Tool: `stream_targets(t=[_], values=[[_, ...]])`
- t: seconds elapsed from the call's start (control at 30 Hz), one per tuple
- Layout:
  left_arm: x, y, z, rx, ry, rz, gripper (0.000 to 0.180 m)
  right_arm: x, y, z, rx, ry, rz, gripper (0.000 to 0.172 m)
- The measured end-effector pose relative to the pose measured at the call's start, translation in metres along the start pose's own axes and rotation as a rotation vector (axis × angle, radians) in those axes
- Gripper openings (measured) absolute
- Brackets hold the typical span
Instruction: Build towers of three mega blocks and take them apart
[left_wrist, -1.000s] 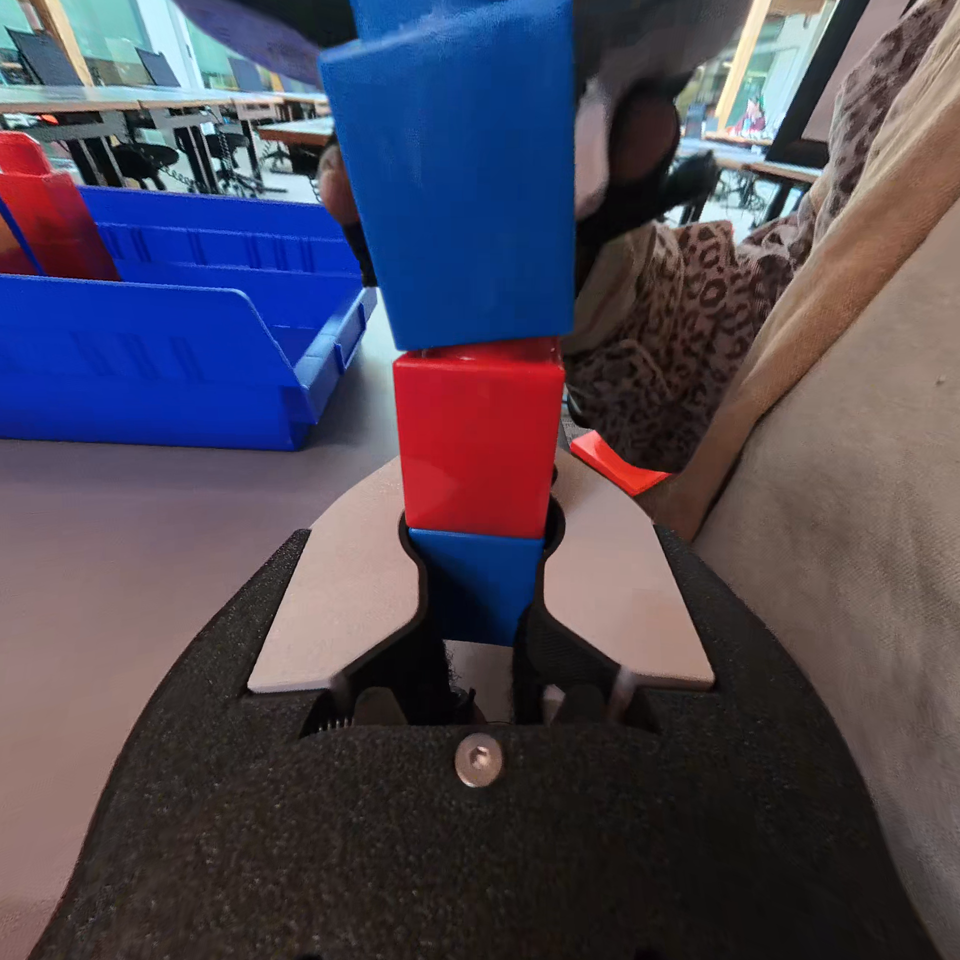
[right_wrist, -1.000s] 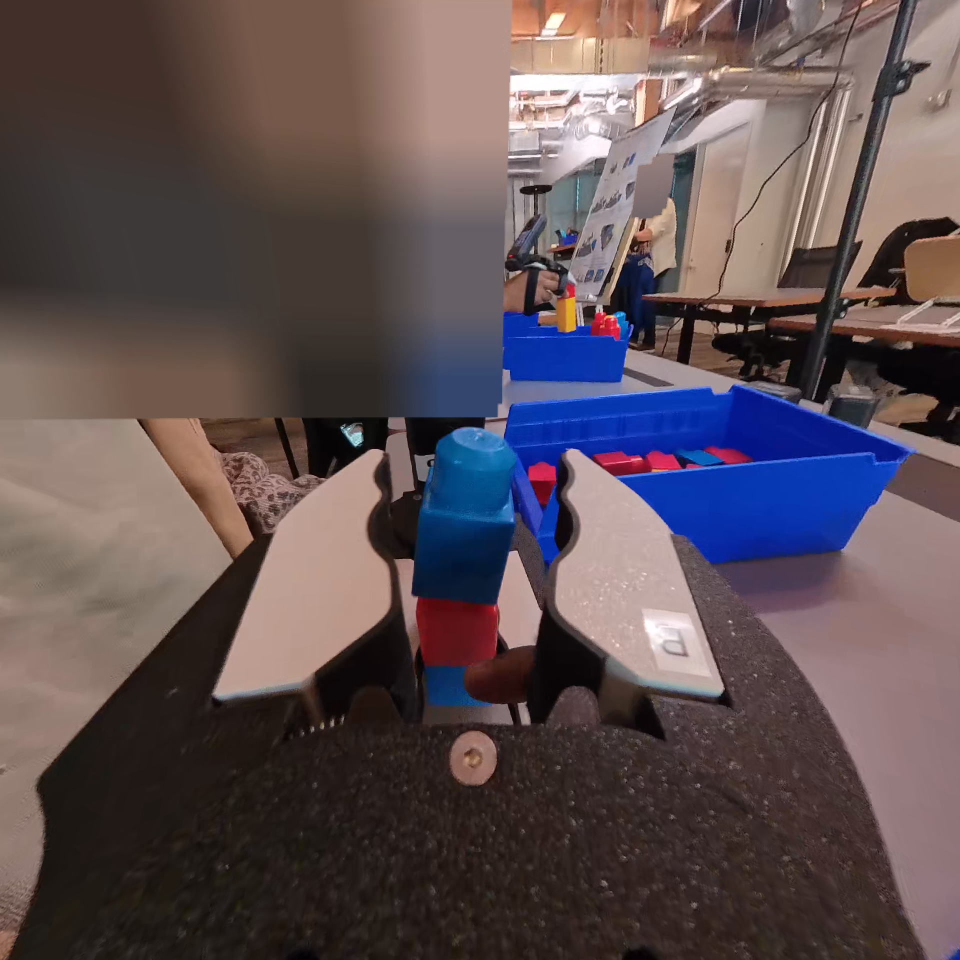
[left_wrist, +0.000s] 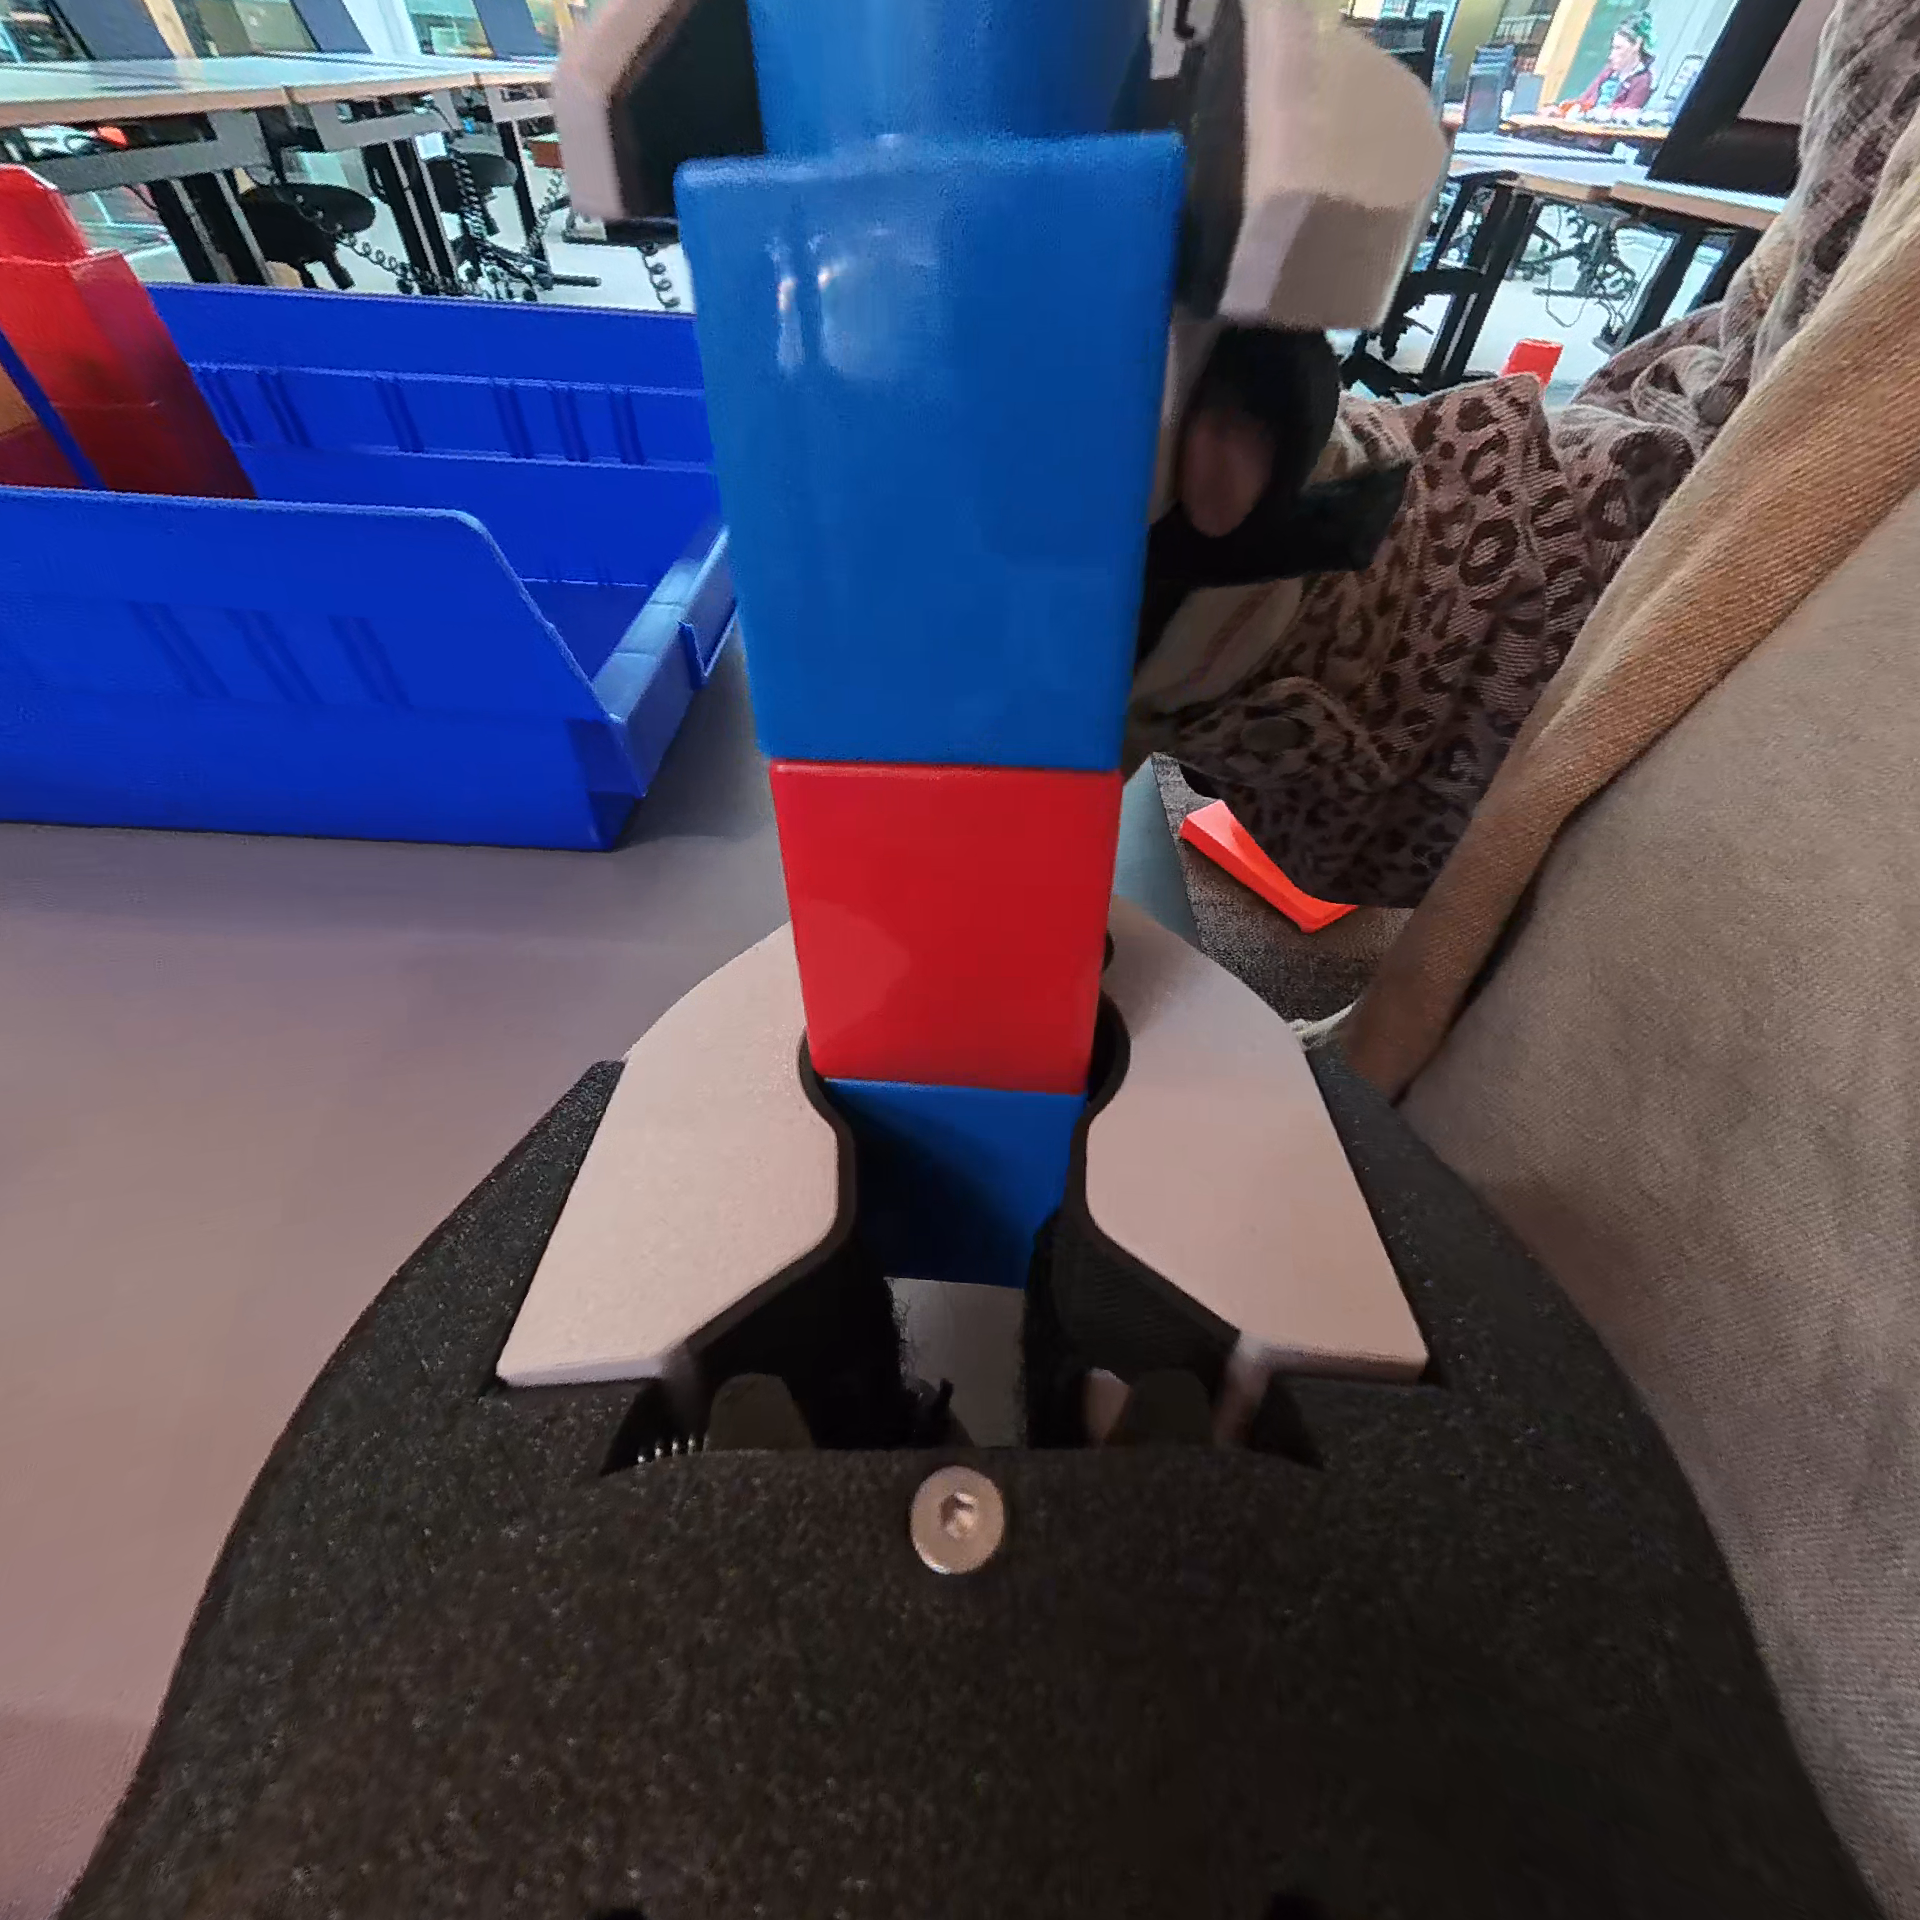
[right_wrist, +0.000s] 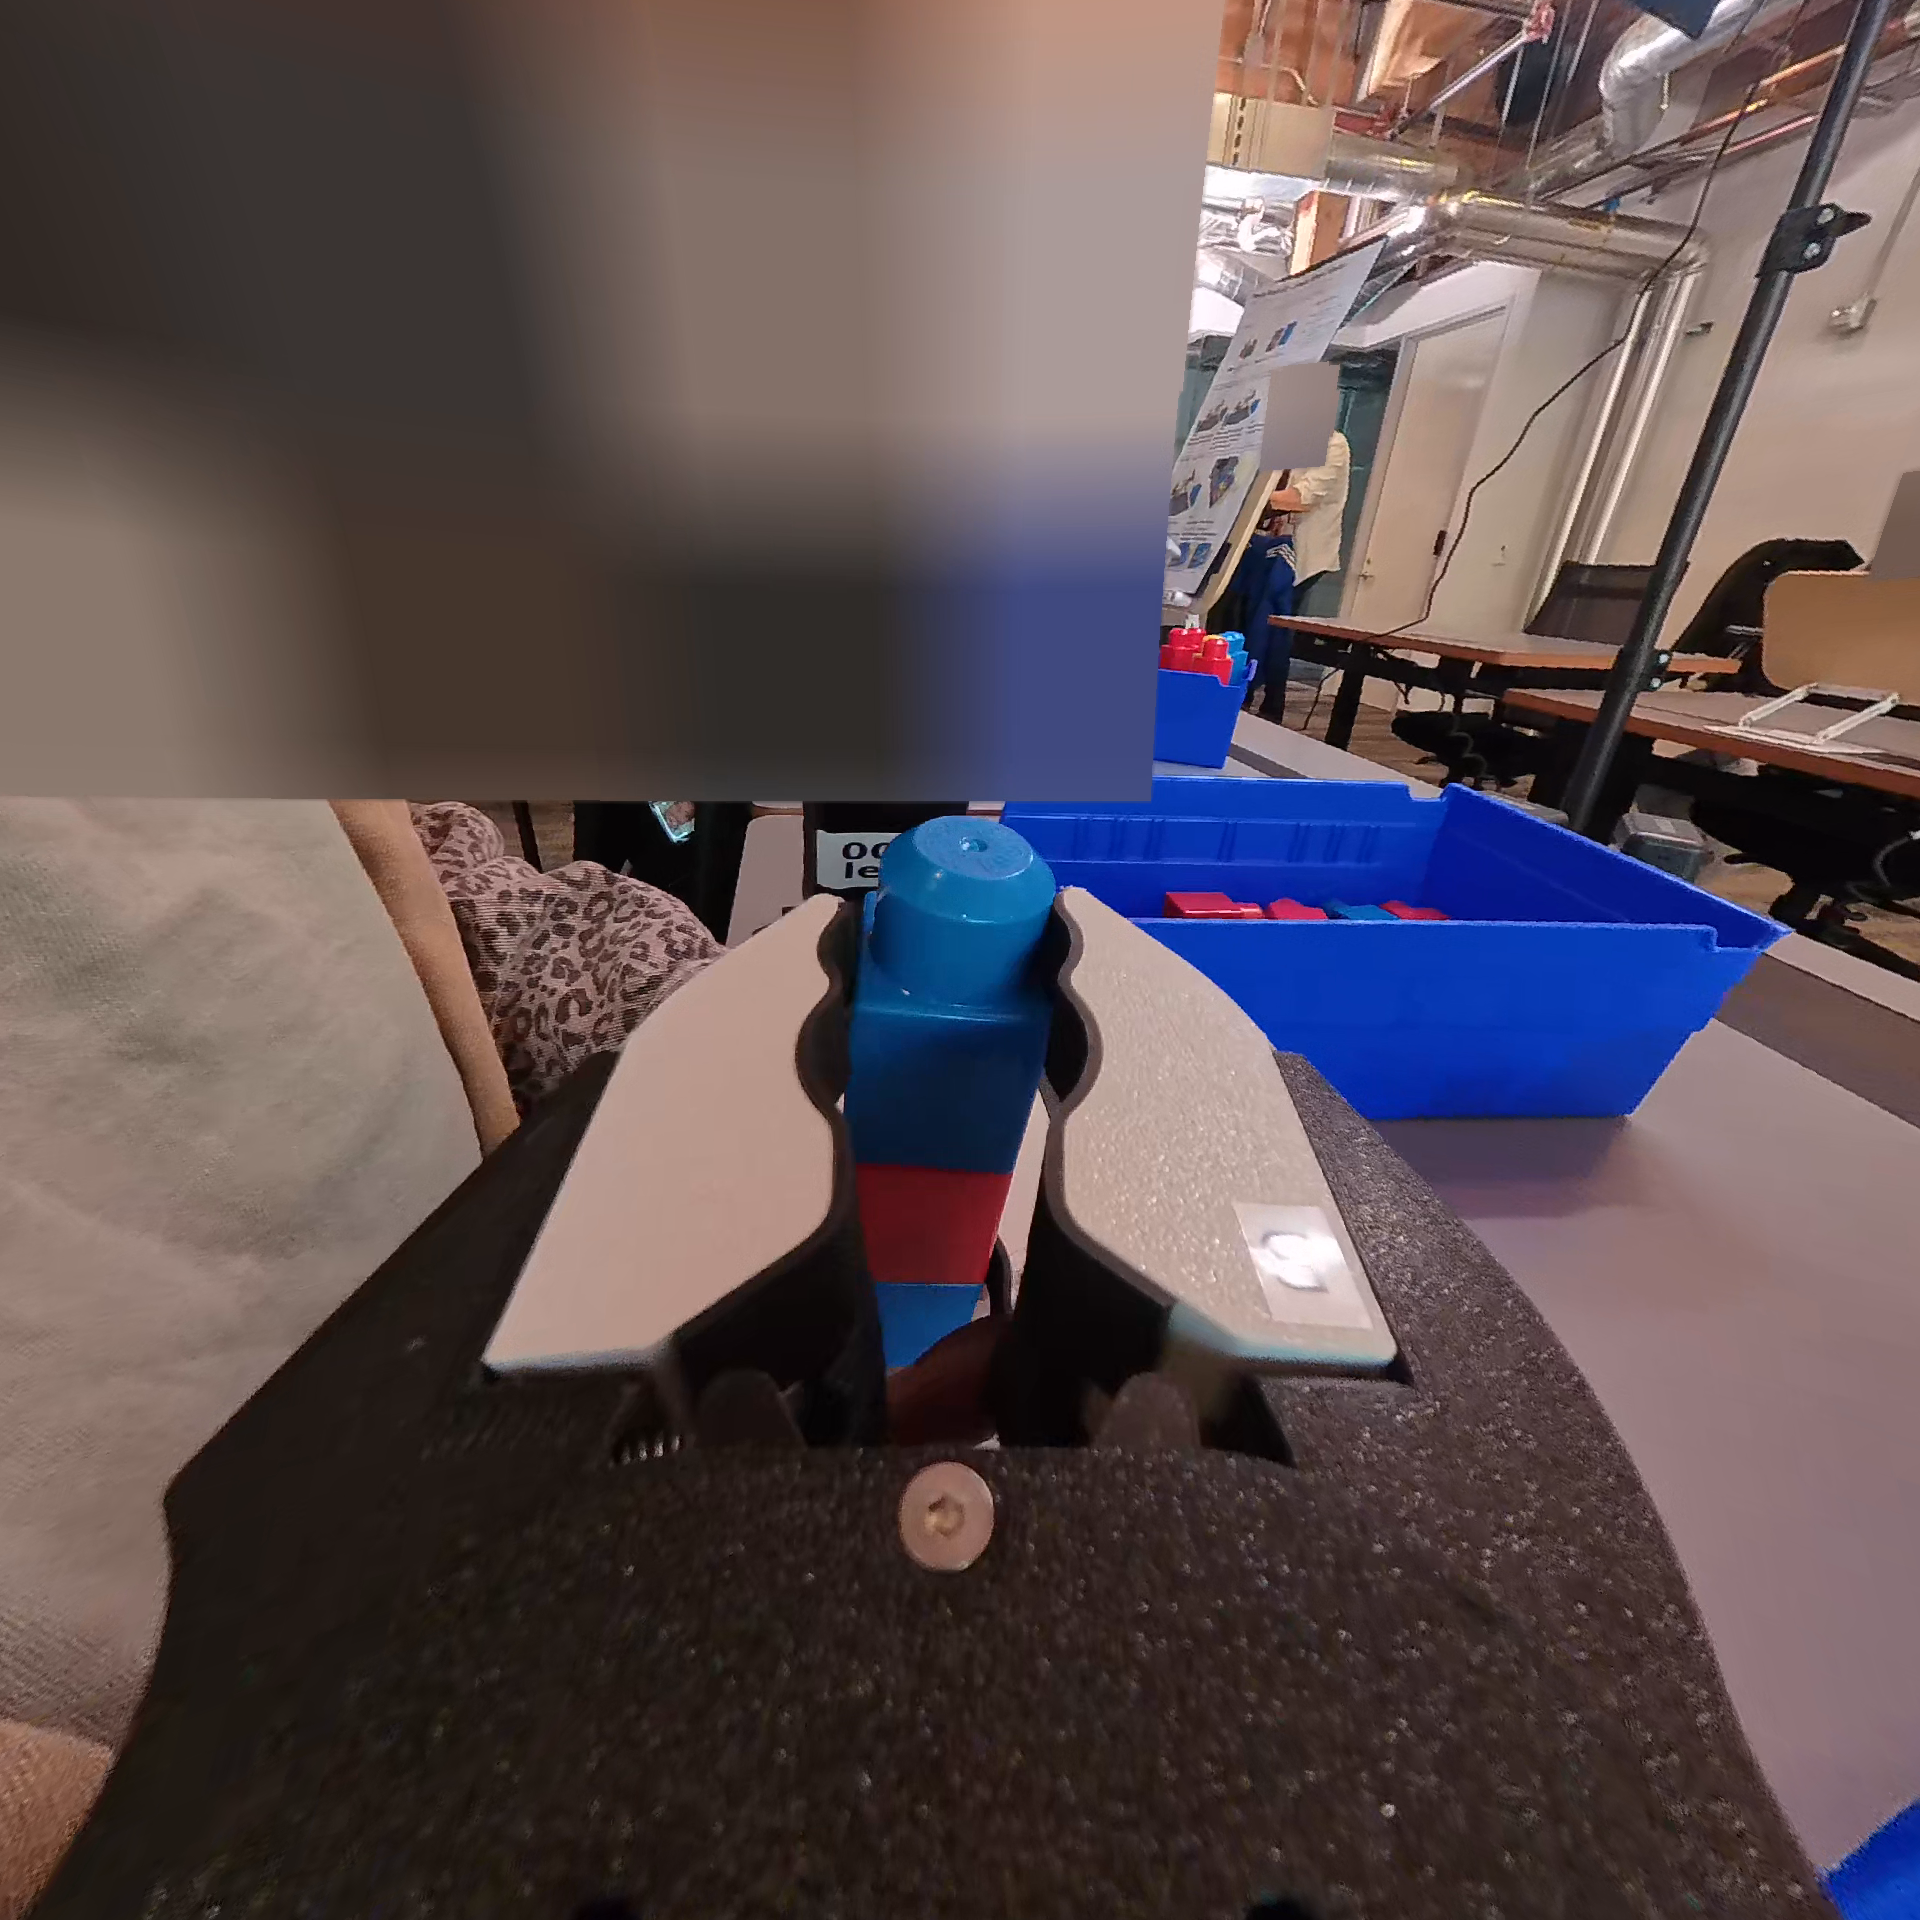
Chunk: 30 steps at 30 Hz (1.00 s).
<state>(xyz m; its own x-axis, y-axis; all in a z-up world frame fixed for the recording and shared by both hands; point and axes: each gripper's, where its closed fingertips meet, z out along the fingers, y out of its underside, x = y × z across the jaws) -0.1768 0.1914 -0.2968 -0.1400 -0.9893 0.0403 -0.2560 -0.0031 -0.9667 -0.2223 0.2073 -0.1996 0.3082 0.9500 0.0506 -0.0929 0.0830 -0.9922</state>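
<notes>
Your left gripper (left_wrist: 951, 1023) is clamped low on the tower: both grey fingers (left_wrist: 717, 1164) press the sides where the red block (left_wrist: 945, 914) meets the bottom blue block (left_wrist: 951, 1179), at centre frame of the left wrist view. The bottom block's underside is lost in the dark slot between the fingers. Your right gripper (right_wrist: 951, 935) grips the top blue block (right_wrist: 940, 1081) at centre of the right wrist view, pads pressed against both flanks, its round stud (right_wrist: 961, 899) poking out above the fingertips. In the left wrist view that same gripper appears at the upper edge, blurred and cut off by the frame, closed around the stud, and the top blue block fills the middle so you can't see behind it. The three blocks sit stacked flush, blue on red on blue. The blue bin (right_wrist: 1455, 1039) stands on the grey table (left_wrist: 260, 987), at mid-right in the right view, with red and blue blocks (right_wrist: 1299, 909) showing only as slivers over its rim. The whole upper left of the right view is a blurred patch. A leopard-print cloth (left_wrist: 1455, 623) and a beige garment (left_wrist: 1714, 1039) crowd the right side of the left view.
</notes>
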Motion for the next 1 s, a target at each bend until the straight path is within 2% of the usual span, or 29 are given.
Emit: stream_targets(t=[0.3,0.37,0.43,0.5,0.57,0.67,0.77,0.87,1.0], values=[[0.0,0.0,0.001,0.0,-0.001,0.006,0.041,0.0,0.0,0.001,0.0,-0.008,0.011,0.035],[-0.002,-0.005,-0.003,0.048,-0.016,0.002,0.042,0.003,-0.001,0.0,0.008,0.004,0.023,0.035],[-0.01,-0.015,-0.011,0.139,-0.045,-0.046,0.057,0.008,-0.015,-0.003,0.064,0.016,0.045,0.034],[-0.018,-0.022,-0.02,0.214,-0.054,-0.111,0.067,0.022,-0.043,-0.014,0.137,0.07,0.05,0.035],[-0.022,-0.026,-0.026,0.263,-0.045,-0.161,0.073,0.047,-0.071,-0.033,0.156,0.204,-0.006,0.035],[-0.022,-0.027,-0.029,0.285,-0.026,-0.178,0.071,0.102,-0.101,-0.074,0.126,0.529,-0.108,0.034],[-0.018,-0.026,-0.026,0.268,-0.014,-0.155,0.07,0.153,-0.114,-0.111,0.119,0.809,-0.156,0.034],[-0.017,-0.025,-0.025,0.254,-0.008,-0.143,0.068,0.201,-0.095,-0.129,0.052,0.99,-0.166,0.035],[-0.019,-0.025,-0.025,0.257,-0.017,-0.161,0.066,0.257,-0.048,-0.131,-0.05,1.096,-0.068,0.035]])
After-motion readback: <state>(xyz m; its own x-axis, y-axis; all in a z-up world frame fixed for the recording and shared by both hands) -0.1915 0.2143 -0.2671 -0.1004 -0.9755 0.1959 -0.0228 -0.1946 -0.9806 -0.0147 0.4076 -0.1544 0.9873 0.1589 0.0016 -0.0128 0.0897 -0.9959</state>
